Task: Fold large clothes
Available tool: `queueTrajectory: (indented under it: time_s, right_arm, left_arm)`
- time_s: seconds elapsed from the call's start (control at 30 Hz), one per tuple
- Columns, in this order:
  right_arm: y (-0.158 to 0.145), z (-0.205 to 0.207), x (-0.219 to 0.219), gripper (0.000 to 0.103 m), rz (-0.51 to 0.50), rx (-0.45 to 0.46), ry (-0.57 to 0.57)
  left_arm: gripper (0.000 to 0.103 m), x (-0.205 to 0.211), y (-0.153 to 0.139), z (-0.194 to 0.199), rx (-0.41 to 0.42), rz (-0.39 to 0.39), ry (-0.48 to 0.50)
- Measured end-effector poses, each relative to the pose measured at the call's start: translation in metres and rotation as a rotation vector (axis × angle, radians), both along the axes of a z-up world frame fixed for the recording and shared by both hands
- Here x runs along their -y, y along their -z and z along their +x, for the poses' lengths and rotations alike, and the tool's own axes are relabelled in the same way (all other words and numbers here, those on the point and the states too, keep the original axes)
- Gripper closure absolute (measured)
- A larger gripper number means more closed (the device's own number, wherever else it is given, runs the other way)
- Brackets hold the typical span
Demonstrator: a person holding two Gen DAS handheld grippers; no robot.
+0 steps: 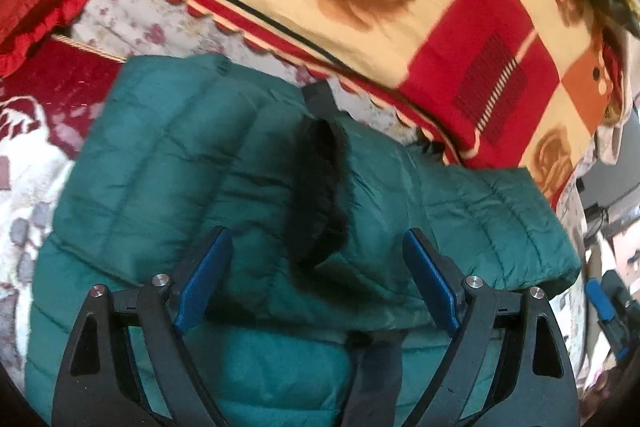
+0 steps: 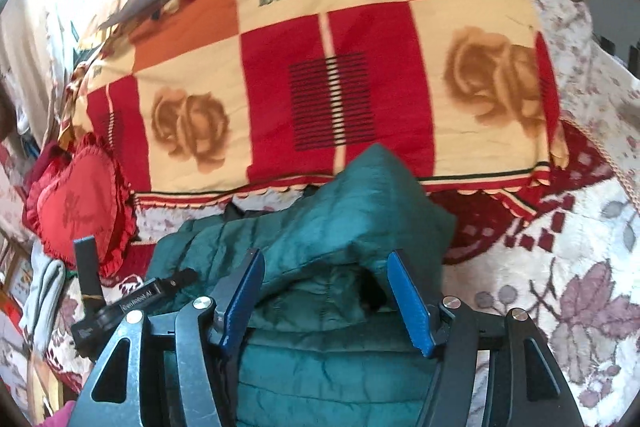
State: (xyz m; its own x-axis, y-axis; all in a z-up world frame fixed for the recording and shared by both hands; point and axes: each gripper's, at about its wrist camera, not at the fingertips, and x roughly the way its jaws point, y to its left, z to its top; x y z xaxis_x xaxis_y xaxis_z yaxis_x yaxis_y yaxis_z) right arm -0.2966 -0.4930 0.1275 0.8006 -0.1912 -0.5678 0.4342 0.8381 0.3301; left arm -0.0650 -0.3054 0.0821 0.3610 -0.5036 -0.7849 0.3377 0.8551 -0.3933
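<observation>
**A:** Your teal quilted puffer jacket [image 1: 168, 163] lies on the bed, near you, partly folded. A padded flap is turned over the body, and a dark fur-trimmed edge [image 1: 320, 195] runs down the middle. Behind it, on the far side, sits the red, cream and orange rose-print blanket [image 1: 400, 7].

**B:** And your claws?

**A:** Your left claw [image 1: 318, 283] is spread wide above the jacket, with nothing between the blue pads. Your right claw [image 2: 326, 295] is spread too. The folded flap bulges up between its fingers, but I don't see the pads pressing on it.

**B:** How will it handle?

**A:** I'd judge it light for its bulk, soft and springy. The filling pushes back, so a fold may pop open. The shell looks smooth, probably slippery. A shallow pinch could slide off.

**B:** So where do you take hold?

**A:** Take a stitched seam or a hem edge, gathering both layers deep between the pads. Avoid the fur trim; it gives little purchase. Mind the red heart-shaped frilled cushion [image 2: 80, 195] at the far left of the right view.
</observation>
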Motion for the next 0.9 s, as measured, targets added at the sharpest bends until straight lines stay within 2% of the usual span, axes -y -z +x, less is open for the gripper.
queueTrajectory:
  time_s: [0.03, 0.07, 0.13, 0.33, 0.47, 0.6, 0.7, 0.9]
  right_arm:
    - [0.001, -0.002, 0.002, 0.041, 0.002, -0.001, 0.003]
    - [0.001, -0.004, 0.004, 0.041, 0.005, -0.002, 0.005]
    - [0.002, -0.006, 0.005, 0.041, 0.005, 0.0, 0.007]
    - [0.01, 0.0, 0.013, 0.041, -0.001, -0.021, 0.025]
    - [0.026, 0.017, 0.014, 0.041, 0.025, -0.045, 0.026]
    - [0.046, 0.043, -0.002, 0.041, 0.028, -0.09, -0.012]
    - [0.061, 0.064, -0.021, 0.041, 0.013, -0.127, -0.053]
    - [0.079, 0.093, -0.044, 0.04, -0.009, -0.164, -0.107]
  left_arm:
    - [0.057, 0.005, 0.003, 0.0, -0.006, 0.017, 0.018]
    - [0.068, 0.009, 0.006, 0.001, -0.02, 0.03, 0.04]
    - [0.078, 0.006, 0.005, 0.002, -0.022, 0.016, 0.047]
    - [0.082, -0.031, -0.03, 0.001, 0.132, 0.036, 0.002]
    - [0.082, -0.067, -0.045, 0.01, 0.189, 0.044, -0.039]
    - [0.082, -0.093, -0.046, 0.016, 0.208, 0.062, -0.06]
    - [0.083, -0.104, -0.037, 0.016, 0.222, 0.103, -0.065]
    - [0.083, -0.127, -0.01, 0.02, 0.174, 0.114, -0.116]
